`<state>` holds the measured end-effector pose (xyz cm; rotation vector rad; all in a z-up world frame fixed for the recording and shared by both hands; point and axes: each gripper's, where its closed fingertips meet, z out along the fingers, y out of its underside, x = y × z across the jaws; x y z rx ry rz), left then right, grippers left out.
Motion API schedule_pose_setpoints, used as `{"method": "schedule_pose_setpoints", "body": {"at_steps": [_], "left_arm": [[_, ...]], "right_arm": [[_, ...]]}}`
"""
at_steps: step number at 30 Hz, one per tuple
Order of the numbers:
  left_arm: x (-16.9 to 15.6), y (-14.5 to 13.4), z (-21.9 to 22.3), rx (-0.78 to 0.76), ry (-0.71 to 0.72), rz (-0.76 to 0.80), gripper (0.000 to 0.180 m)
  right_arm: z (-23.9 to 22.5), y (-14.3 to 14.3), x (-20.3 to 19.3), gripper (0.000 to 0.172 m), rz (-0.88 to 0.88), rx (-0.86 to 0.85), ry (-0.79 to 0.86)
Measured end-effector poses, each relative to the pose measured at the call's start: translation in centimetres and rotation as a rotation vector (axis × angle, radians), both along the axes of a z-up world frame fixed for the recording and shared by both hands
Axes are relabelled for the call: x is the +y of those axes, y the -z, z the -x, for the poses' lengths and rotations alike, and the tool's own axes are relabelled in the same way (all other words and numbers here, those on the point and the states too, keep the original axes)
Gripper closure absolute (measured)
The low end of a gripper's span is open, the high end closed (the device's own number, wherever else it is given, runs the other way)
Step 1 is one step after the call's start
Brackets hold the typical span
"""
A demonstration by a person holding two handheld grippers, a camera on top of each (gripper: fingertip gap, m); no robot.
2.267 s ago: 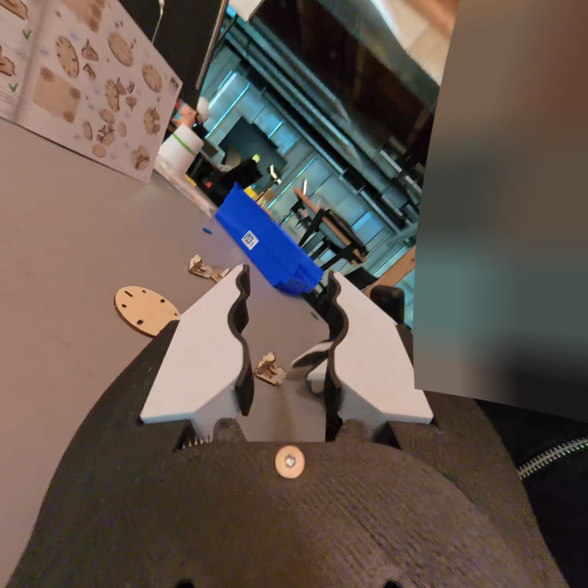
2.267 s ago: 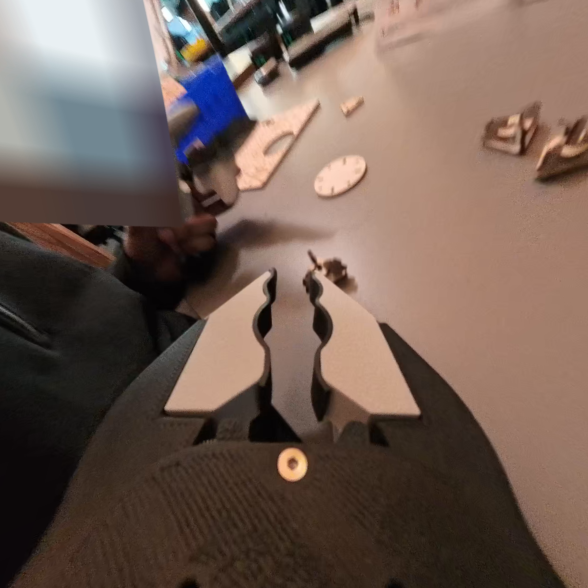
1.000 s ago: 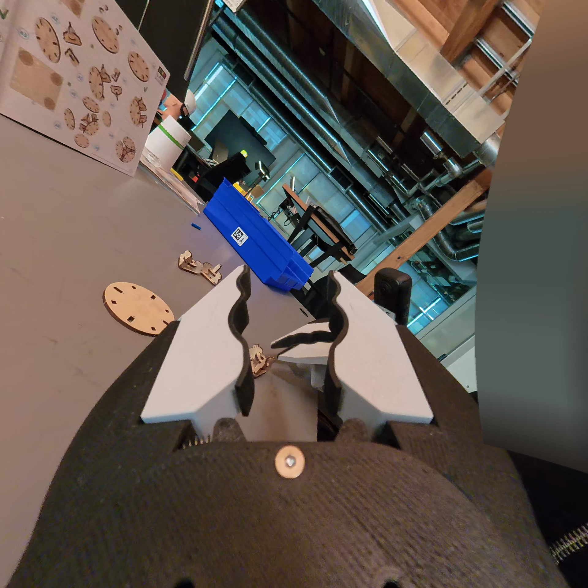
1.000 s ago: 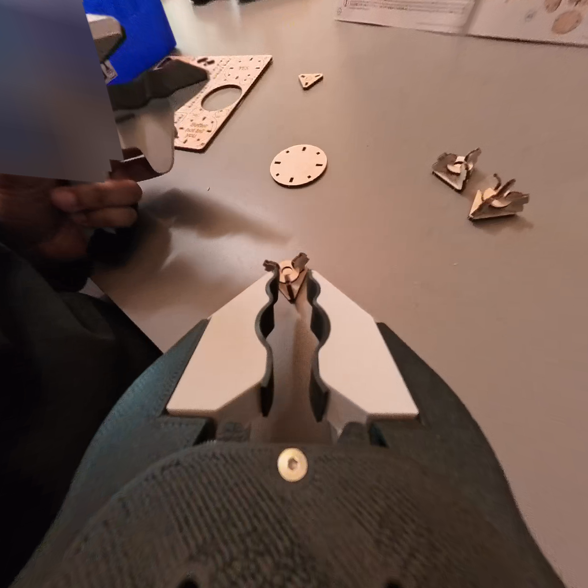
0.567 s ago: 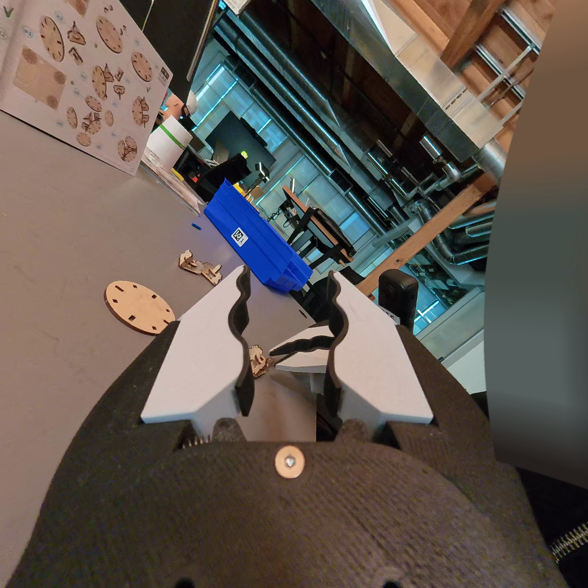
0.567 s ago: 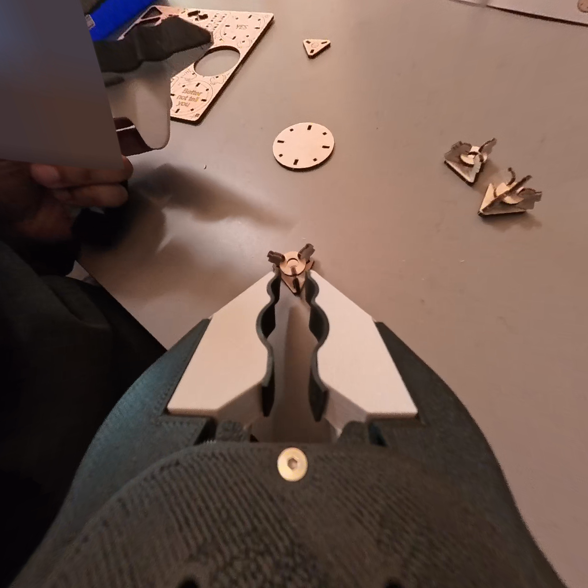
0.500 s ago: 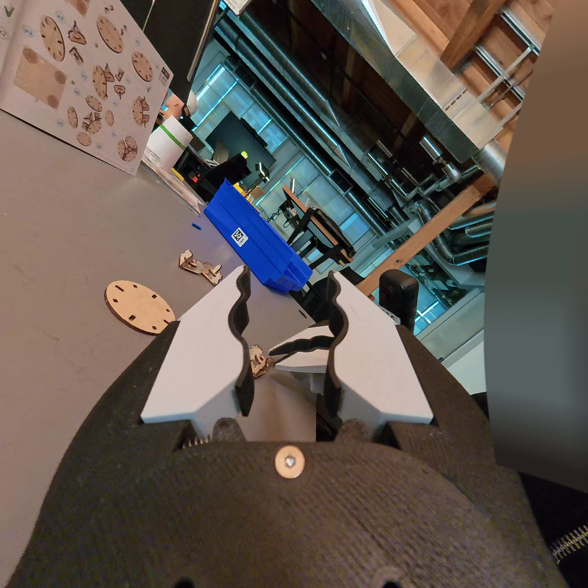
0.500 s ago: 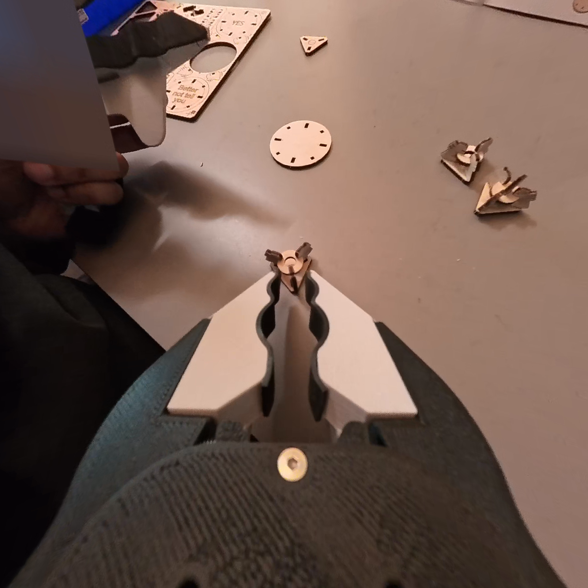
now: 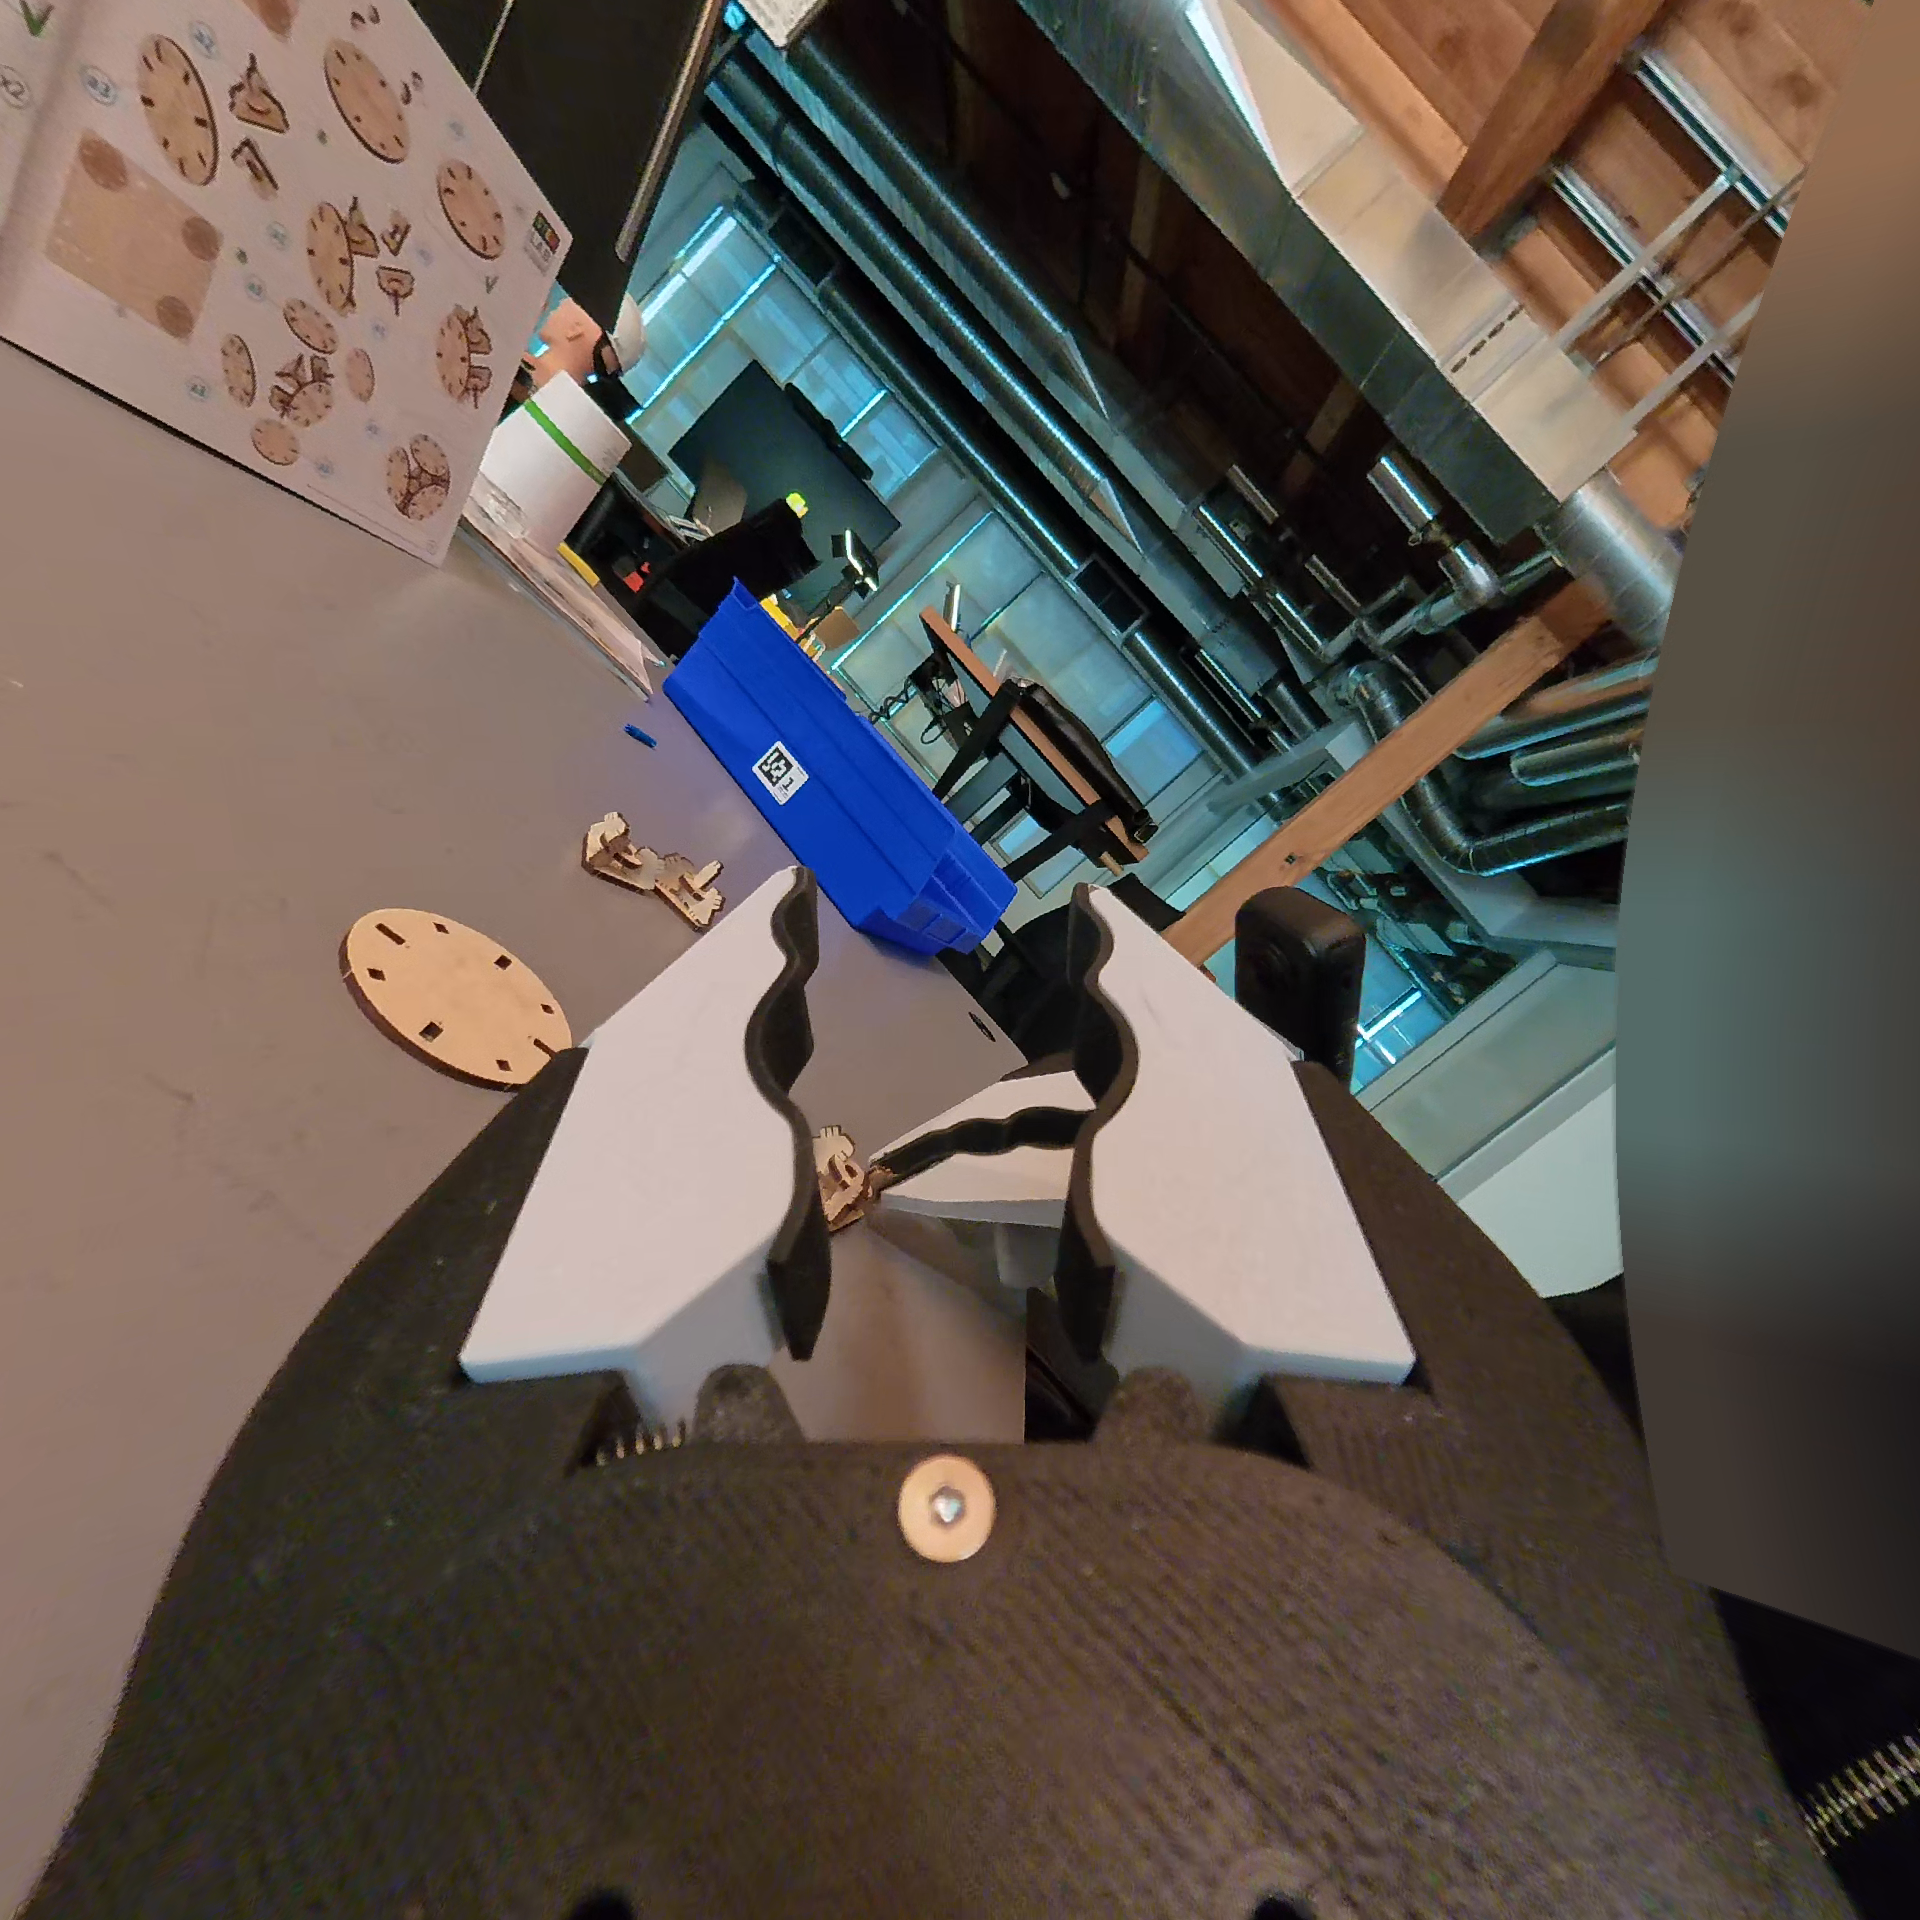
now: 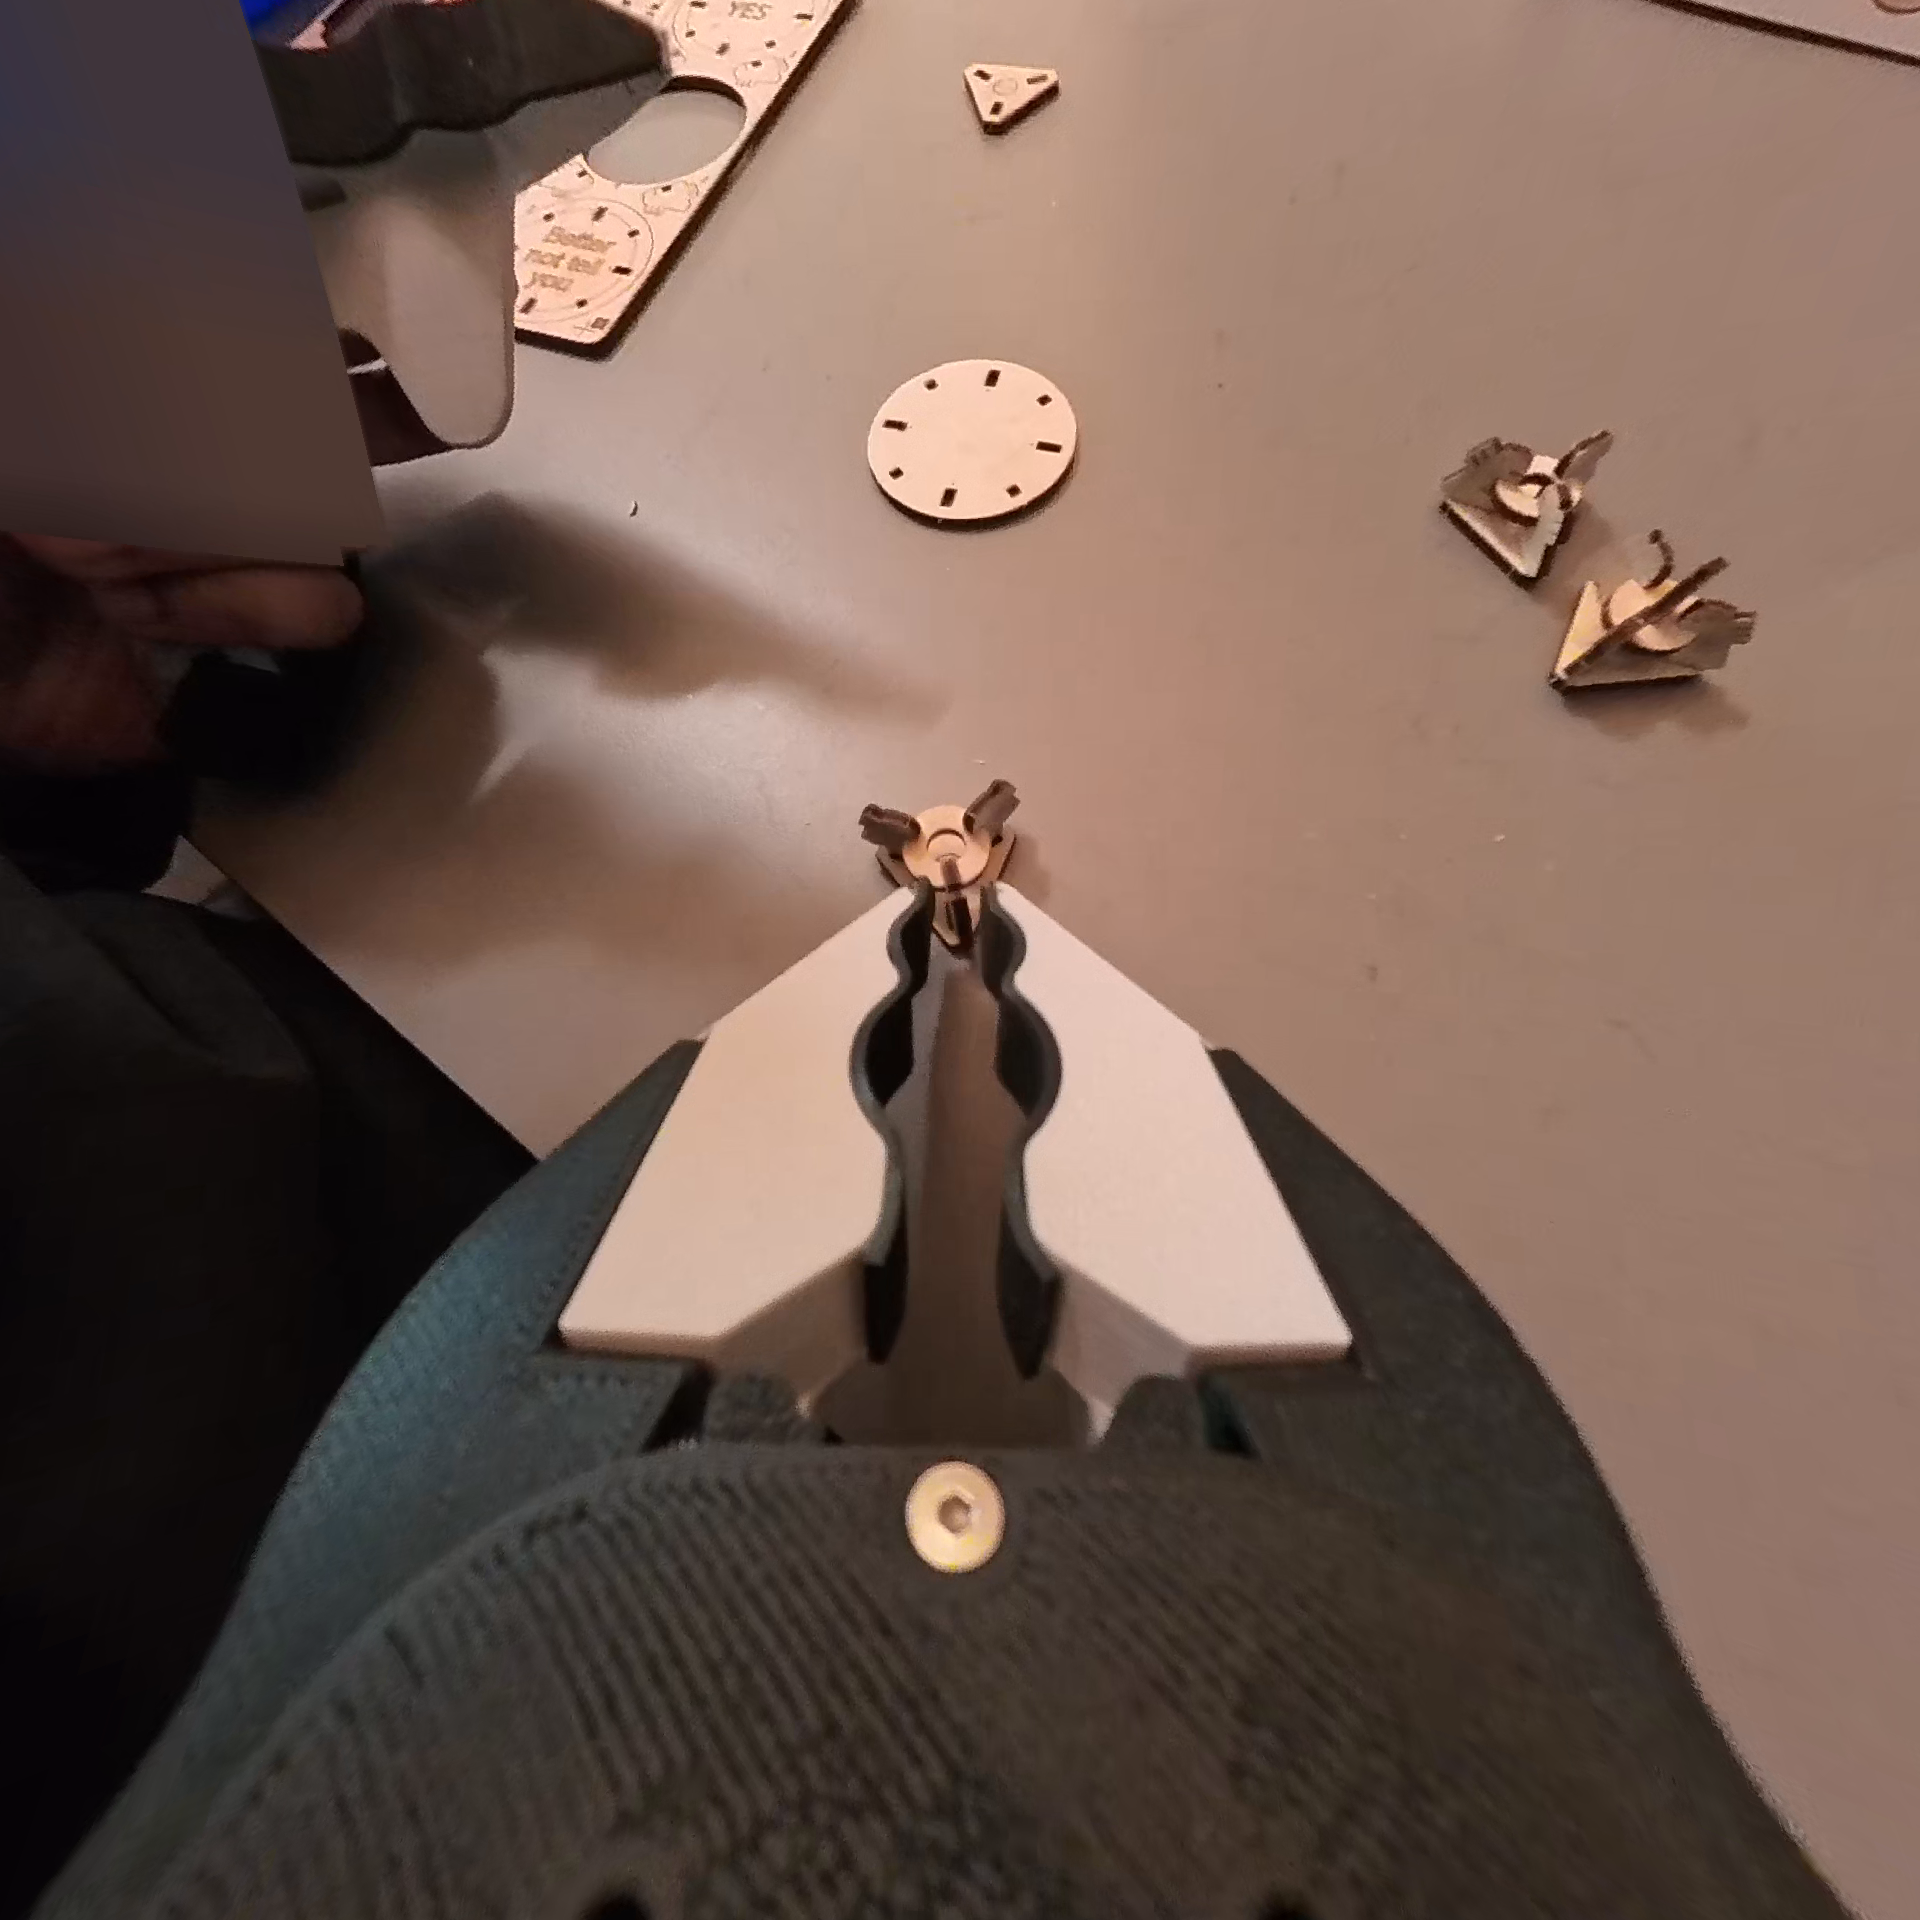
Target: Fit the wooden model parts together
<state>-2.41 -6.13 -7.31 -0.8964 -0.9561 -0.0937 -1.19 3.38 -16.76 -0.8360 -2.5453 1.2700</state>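
Your right gripper [image 10: 948, 914] has its jaws drawn narrow around one upright fin of a small three-armed wooden piece [image 10: 943, 847] sitting on the grey table [image 10: 1351, 935], near its front edge. The pads look pressed on the fin; keep the squeeze gentle and square, as thin plywood probably snaps easily. Your left gripper [image 9: 940, 899] is held tilted up on the left with jaws wide and nothing between them. A wooden disc [image 10: 971, 442] lies further off, and two similar wooden assemblies [image 10: 1590, 566] sit far right, well apart.
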Motion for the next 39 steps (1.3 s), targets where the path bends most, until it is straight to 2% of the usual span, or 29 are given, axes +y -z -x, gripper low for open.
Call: {"method": "schedule_pose_setpoints", "body": {"at_steps": [22,39], "left_arm": [[-0.13,0.05,0.08,-0.009,0.0,-0.013,0.134],[0.07,0.19,0.09,-0.016,0.01,-0.009,0.134]], "right_arm": [[0.18,0.38,-0.09,0.171,-0.04,0.015,-0.001],[0.43,0.94,0.18,0.16,-0.07,0.051,-0.011]]}}
